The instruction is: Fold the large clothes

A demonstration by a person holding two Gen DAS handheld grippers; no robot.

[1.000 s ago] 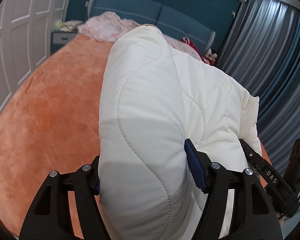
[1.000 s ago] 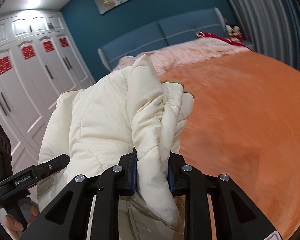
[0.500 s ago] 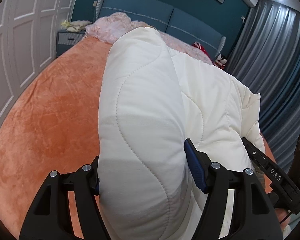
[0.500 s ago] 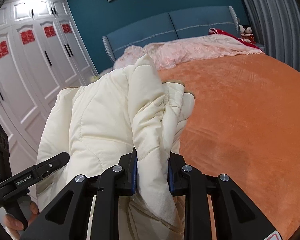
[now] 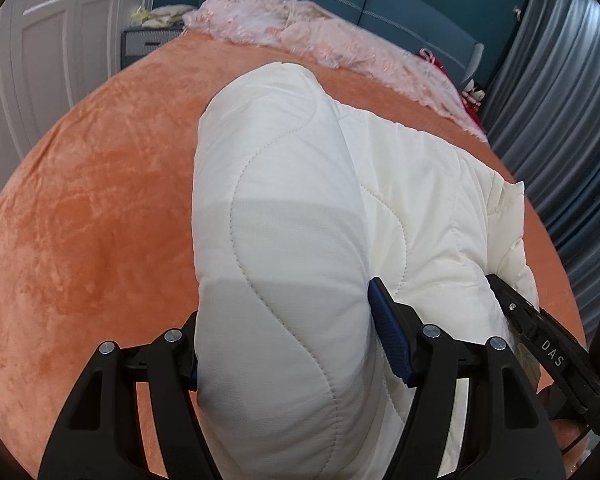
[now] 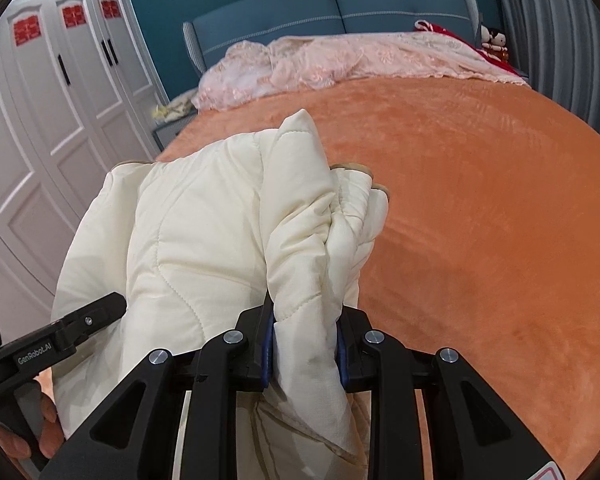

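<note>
A cream quilted jacket (image 5: 300, 208) is held up over an orange bed cover (image 5: 92, 216). My left gripper (image 5: 288, 344) is shut on a thick padded fold of the jacket, which bulges between the blue pads. My right gripper (image 6: 305, 340) is shut on a bunched edge of the same jacket (image 6: 204, 232). The jacket hangs between the two grippers. The right gripper shows at the right of the left wrist view (image 5: 548, 344), and the left gripper at the left of the right wrist view (image 6: 56, 340).
The orange bed cover (image 6: 480, 200) spreads ahead. A pink lace blanket (image 6: 340, 60) lies along the blue headboard (image 6: 332, 4). White wardrobe doors (image 6: 40, 120) stand on the left, grey curtains (image 5: 560, 100) on the right. A small nightstand (image 5: 152, 38) stands by the bed.
Both grippers have tilted down toward the bed with the jacket; the bed cover fills more of both views. The grips are the same.
</note>
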